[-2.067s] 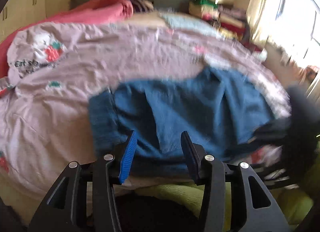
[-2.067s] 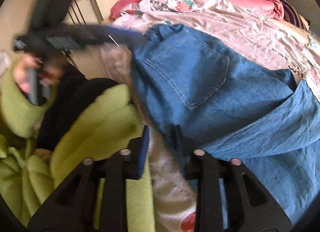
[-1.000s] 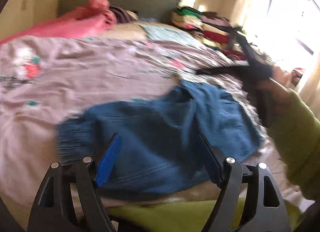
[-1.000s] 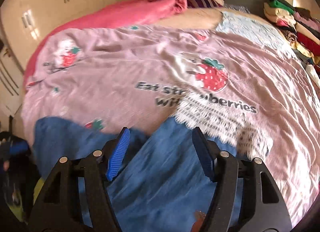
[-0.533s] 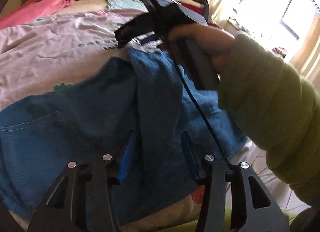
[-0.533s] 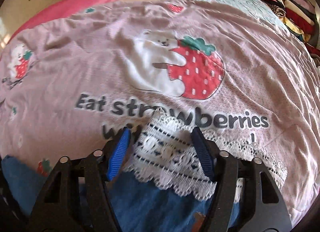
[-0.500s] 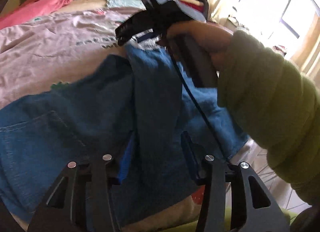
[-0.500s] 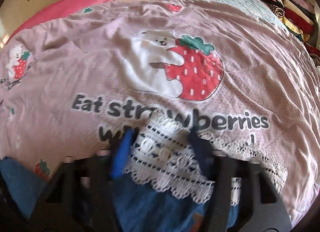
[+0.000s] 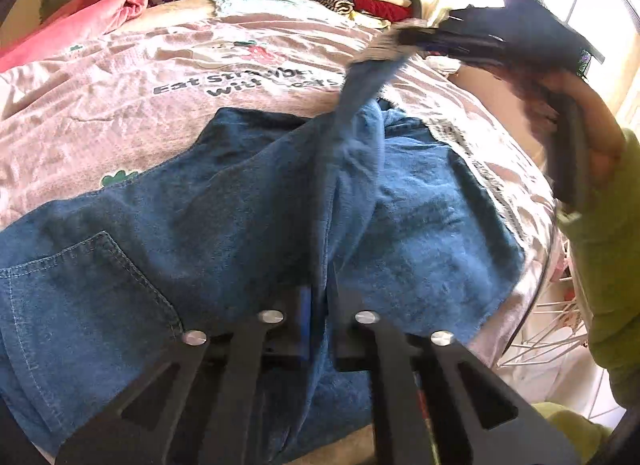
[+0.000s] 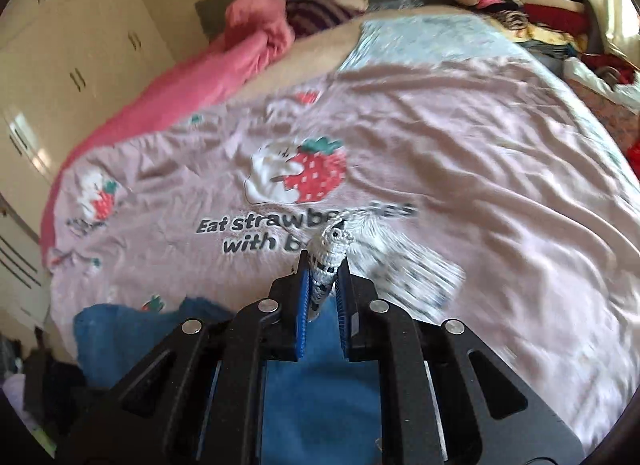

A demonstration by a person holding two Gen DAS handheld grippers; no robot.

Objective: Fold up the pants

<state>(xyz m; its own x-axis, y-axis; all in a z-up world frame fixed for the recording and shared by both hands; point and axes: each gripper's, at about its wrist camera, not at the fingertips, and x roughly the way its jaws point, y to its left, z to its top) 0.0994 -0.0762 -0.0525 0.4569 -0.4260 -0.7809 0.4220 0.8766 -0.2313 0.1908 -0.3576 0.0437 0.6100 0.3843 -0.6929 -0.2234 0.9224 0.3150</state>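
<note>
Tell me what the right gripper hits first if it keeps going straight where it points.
Probably the pink strawberry-print bedspread. The right gripper, shut on the pants' lace hem, points down toward it; depth is unclear.

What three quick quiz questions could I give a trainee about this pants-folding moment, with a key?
1. True or false: the right gripper is shut on the lace-trimmed hem of the denim pants.
2. What does the left gripper pinch? A) the pink blanket B) a fold of the denim pants C) nothing
3. Fill in: the pants lie on a quilt printed with a bear and a ____.

Key
1. True: the lace edge sticks up between the shut blue pads.
2. B: blue fabric runs between its closed jaws.
3. Strawberry.
</note>
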